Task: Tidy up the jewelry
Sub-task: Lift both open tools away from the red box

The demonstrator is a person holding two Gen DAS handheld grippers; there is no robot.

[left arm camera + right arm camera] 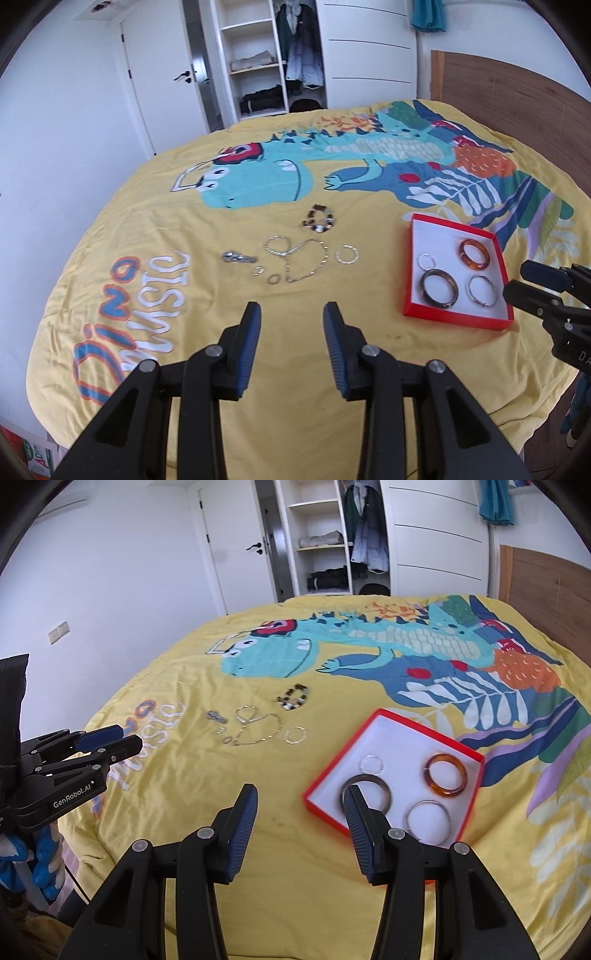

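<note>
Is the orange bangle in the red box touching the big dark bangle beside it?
Apart. In the left wrist view, white box floor shows plainly between the orange bangle and the dark bangle in the red box.

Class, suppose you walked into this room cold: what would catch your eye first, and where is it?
Most likely the yellow bedspread with its big turquoise dinosaur print, filling the middle of both views. Next the red box to the right, holding four bangles, among them an amber bangle. Left of it, loose silver chains and a beaded bracelet lie on the cloth.
</note>
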